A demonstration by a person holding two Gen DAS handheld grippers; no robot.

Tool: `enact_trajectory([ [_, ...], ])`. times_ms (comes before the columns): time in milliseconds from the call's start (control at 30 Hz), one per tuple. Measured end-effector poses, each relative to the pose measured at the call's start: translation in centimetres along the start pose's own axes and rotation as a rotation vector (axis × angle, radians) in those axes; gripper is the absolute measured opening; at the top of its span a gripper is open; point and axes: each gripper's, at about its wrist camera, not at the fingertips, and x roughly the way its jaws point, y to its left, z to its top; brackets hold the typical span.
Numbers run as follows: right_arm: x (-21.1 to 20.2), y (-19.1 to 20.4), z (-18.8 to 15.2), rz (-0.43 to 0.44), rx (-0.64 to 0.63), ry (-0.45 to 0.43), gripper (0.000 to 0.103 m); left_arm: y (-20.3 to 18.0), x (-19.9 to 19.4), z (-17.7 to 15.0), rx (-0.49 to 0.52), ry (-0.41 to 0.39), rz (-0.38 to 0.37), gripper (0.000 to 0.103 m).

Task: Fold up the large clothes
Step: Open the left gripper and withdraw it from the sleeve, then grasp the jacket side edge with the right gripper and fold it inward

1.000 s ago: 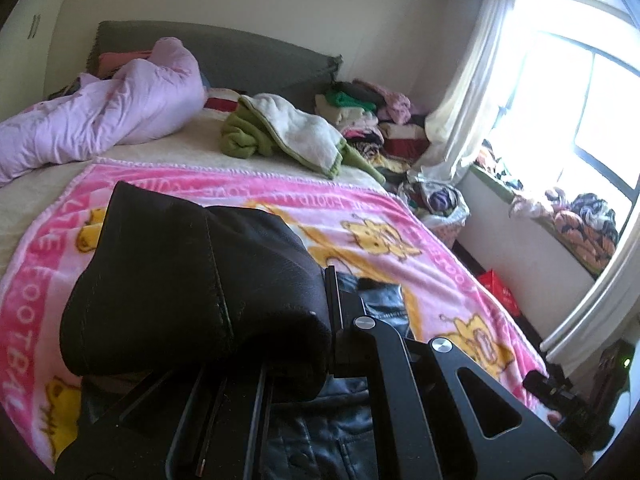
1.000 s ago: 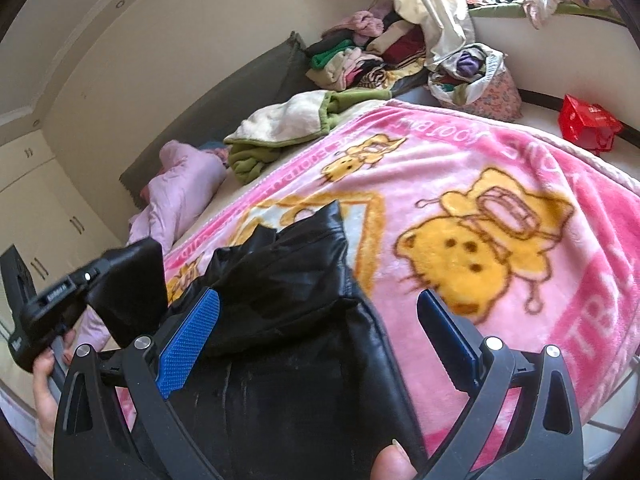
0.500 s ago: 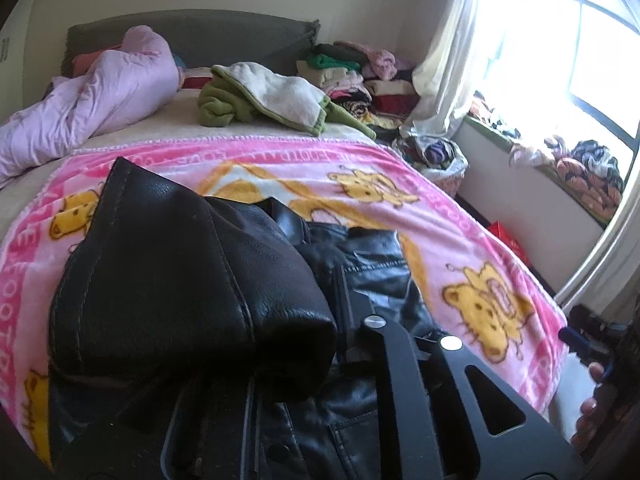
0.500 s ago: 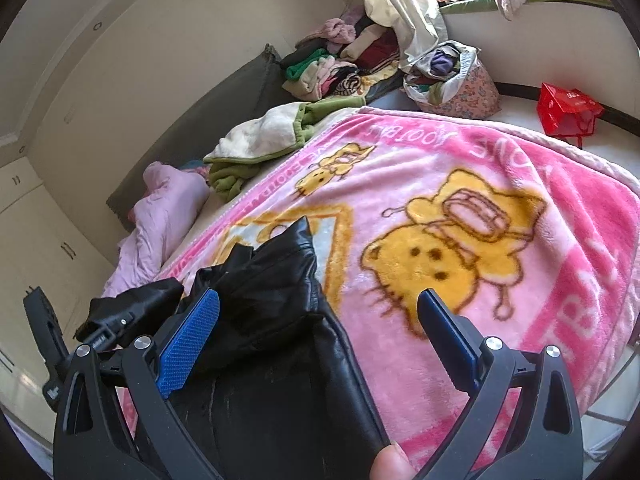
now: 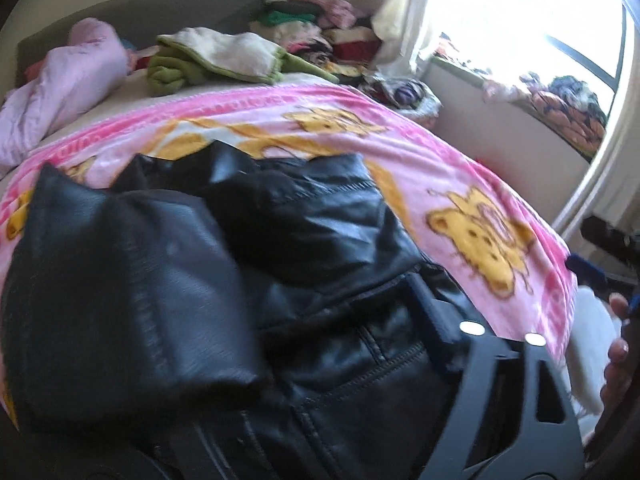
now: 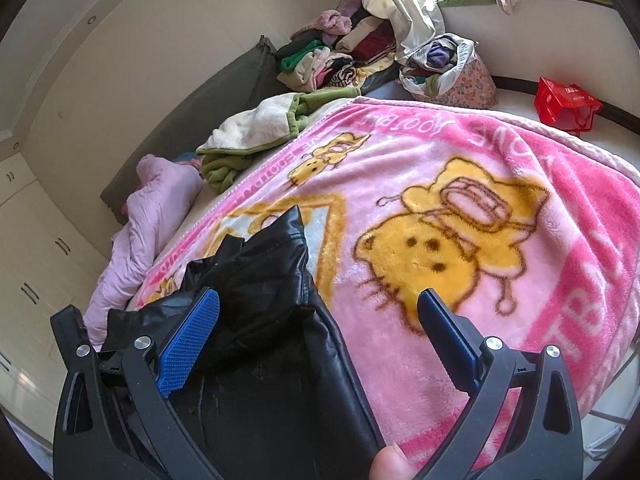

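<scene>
A black leather jacket (image 5: 320, 264) lies partly folded on the pink cartoon-print blanket (image 6: 460, 216) that covers the bed, bunched toward the blanket's near edge. One black sleeve (image 5: 120, 280) is doubled over the jacket's left side, its cuff end toward the camera in the left wrist view.

The left gripper (image 5: 280, 420) sits low over the jacket, its jaws opening; only its right finger (image 5: 436, 328) shows clearly, the other side lost under the sleeve and blur. The sleeve lies in the gap between the fingers, and nothing shows the pads pressing on it.

The right gripper (image 6: 316, 336) hangs above the blanket's near edge with its blue-padded fingers (image 6: 188, 344) spread wide. The jacket's edge lies below, between them, but neither pad touches it. A fingertip (image 6: 390, 462) of the person holding it shows at the bottom of the right wrist view; in the left wrist view the same hand (image 5: 618, 356) appears at the far right edge.

At the head of the bed lie a green-and-cream blanket (image 6: 260, 132), loosely folded, and a crumpled lilac quilt (image 5: 68, 84). A pile of mixed clothes (image 6: 336, 60) is stacked in the corner beside the curtain (image 6: 400, 4). A stuffed floral bag (image 6: 448, 72) and a red bag (image 6: 564, 104) stand on the floor beyond the bed's far side.
</scene>
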Motion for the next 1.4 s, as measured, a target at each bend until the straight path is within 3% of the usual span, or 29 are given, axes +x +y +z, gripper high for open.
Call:
enact_trajectory([
  [100, 0.1, 0.2, 0.0, -0.004, -0.009, 0.002, 0.099, 0.0, 0.1, -0.6, -0.02, 0.039, -0.038, 0.094],
  [267, 0.6, 0.8, 0.2, -0.01, -0.038, 0.014, 0.099, 2.0, -0.5, -2.3, -0.187, 0.166, -0.169, 0.094],
  [433, 1.8, 2.8, -0.3, -0.003, -0.107, 0.055, 0.099, 3.4, -4.0, -3.2, -0.178, 0.106, -0.157, 0.094],
  [600, 4.2, 5.6, -1.8, 0.059, -0.182, 0.177, 0.099, 6.8, -7.4, -2.2, -0.247, 0.006, -0.074, 0.094],
  [767, 7.7, 7.6, -3.1, 0.104, -0.212, 0.279, 0.099, 11.3, -8.6, -1.1, -0.295, -0.033, 0.16, 0.094],
  [867, 10.2, 8.1, -3.4, 0.096, -0.198, 0.325, 0.098, 14.1, -8.5, -0.5, -0.354, -0.024, 0.246, 0.094],
  [933, 11.9, 8.4, -3.3, 0.086, -0.184, 0.339, 0.092, 16.0, -8.2, 0.0, -0.414, -0.017, 0.284, 0.094],
  [967, 12.4, 8.5, -3.3, 0.08, -0.175, 0.342, 0.081, 16.9, -7.9, 0.2, -0.434, -0.02, 0.285, 0.094],
  [1067, 13.8, 9.0, -3.0, 0.117, -0.162, 0.352, 0.078, 18.3, -7.9, 0.4, -0.478, -0.049, 0.296, 0.094],
  [1133, 15.0, 9.0, -2.9, 0.155, -0.135, 0.392, 0.058, 19.0, -8.0, -0.2, -0.487, -0.077, 0.283, 0.094],
  [1167, 15.4, 9.2, -2.8, 0.176, -0.136, 0.396, 0.041, 19.1, -8.2, -0.6, -0.492, -0.088, 0.282, 0.094],
  [1200, 15.3, 9.4, -2.6, 0.168, -0.158, 0.38, 0.03, 19.4, -8.3, -0.9, -0.496, -0.092, 0.282, 0.094],
  [1267, 14.7, 10.4, -2.0, 0.202, -0.217, 0.339, 0.019, 19.7, -8.5, -1.1, -0.5, -0.092, 0.278, 0.094],
  [1400, 12.6, 14.0, -0.1, 0.248, -0.374, 0.237, 0.016, 20.4, -8.8, -0.9, -0.515, -0.113, 0.291, 0.094],
])
